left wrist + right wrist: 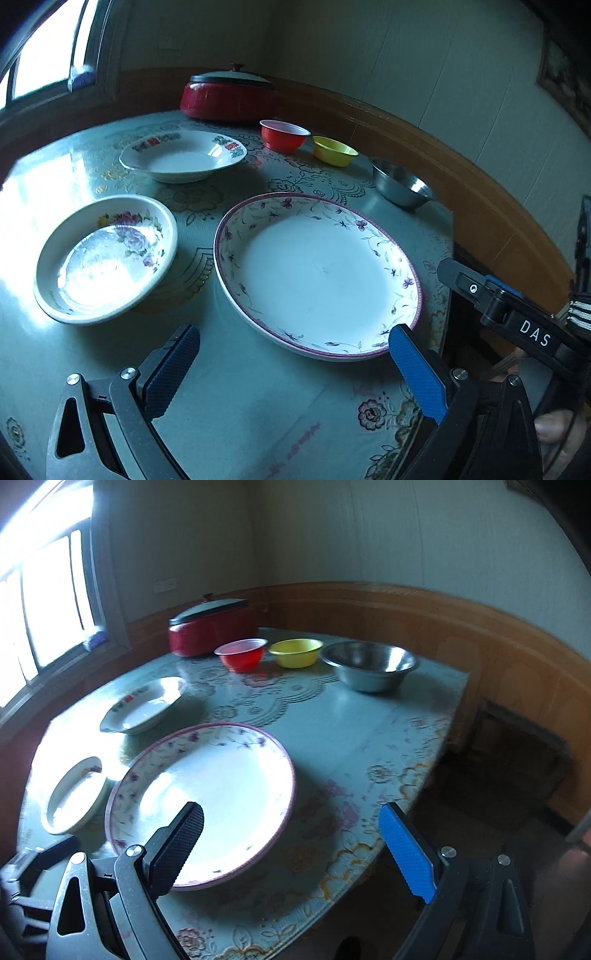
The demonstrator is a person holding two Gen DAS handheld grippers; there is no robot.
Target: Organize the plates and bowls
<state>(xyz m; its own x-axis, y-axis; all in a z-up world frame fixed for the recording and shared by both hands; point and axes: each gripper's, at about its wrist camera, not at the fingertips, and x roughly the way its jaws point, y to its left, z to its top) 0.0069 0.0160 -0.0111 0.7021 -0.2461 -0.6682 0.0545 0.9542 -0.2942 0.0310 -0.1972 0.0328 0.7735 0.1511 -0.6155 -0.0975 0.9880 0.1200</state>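
- Plainly, the big plate (317,273) lies near centre on the surface (258,406): ceramic, heavy, glazed slick, breakable; pinch its near rim.
- Left of it the deep dish (105,258), far left the soup plate (183,157): same care.
- Steel bowl (369,664), yellow bowl (295,651), red bowl (242,653), far right: light, nestable.
- Left claw (295,373) and right claw (295,853) both gape, empty.
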